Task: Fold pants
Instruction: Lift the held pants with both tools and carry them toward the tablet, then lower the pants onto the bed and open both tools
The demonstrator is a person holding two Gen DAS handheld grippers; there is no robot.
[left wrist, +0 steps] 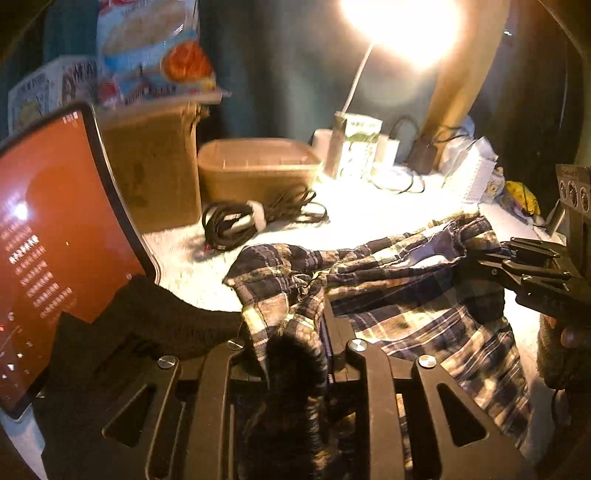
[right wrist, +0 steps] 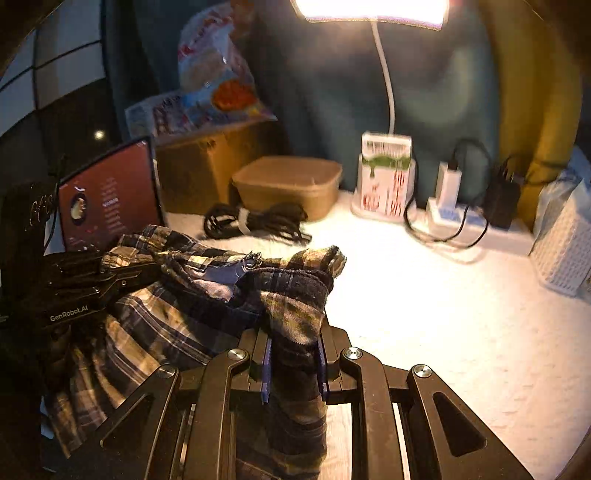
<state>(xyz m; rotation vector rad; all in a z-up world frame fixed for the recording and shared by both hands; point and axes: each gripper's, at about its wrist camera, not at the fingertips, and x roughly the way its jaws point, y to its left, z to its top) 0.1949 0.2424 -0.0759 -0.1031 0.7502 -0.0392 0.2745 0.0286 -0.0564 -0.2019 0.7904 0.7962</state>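
Plaid pants (left wrist: 388, 288) lie crumpled on the white table (right wrist: 424, 314), one edge stretched between my two grippers. The left gripper (left wrist: 291, 332) is shut on a bunched corner of the fabric, which hangs down between its fingers. In the right wrist view that left gripper (right wrist: 110, 271) shows at the far left, with the pants (right wrist: 166, 317) trailing from it. My right gripper (right wrist: 293, 347) is shut on the dark waistband end, lifted slightly off the table. From the left wrist view, the right gripper (left wrist: 474, 258) pinches the cloth at the right.
A tablet (left wrist: 55, 221) with a red screen stands at the left. Behind the pants lie a coiled black cable (right wrist: 255, 221), a brown container (right wrist: 291, 181) and a cardboard box (left wrist: 147, 158). A bright lamp (right wrist: 373, 9), chargers (right wrist: 454, 214) and a white basket (right wrist: 565, 251) line the back right.
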